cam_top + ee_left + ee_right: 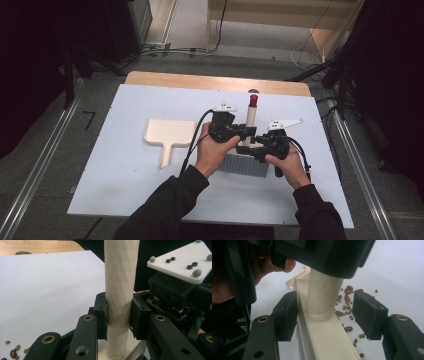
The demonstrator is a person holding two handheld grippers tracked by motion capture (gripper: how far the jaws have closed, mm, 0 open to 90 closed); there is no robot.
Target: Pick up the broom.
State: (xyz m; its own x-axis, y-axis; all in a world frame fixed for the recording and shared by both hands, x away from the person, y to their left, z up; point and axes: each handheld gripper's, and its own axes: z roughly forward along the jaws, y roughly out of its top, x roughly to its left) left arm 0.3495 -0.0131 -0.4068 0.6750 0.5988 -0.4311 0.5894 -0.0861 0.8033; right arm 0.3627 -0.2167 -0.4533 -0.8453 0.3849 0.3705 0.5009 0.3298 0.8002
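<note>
- High view: a cream brush (248, 145) stands upright mid-surface (125, 190), its red-capped handle up and grey bristles down; a cream dustpan (167, 137) lies to its left.
- Left gripper view: the left tongs (119, 316) are clamped on the brush handle.
- Right gripper view: the right tongs (329, 315) are spread wide around the brush's base; beans (347, 305) lie scattered beside it.

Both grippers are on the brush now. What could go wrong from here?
1. The left gripper is shut on the brush handle, but the right gripper is open, its jaws either side of the brush base. Lifting now may let the brush tilt.
2. Beans lie loose right beside the base; a quick sweep could scatter them.
3. The dustpan sits apart to the left, so beans may spread on the way.
</note>
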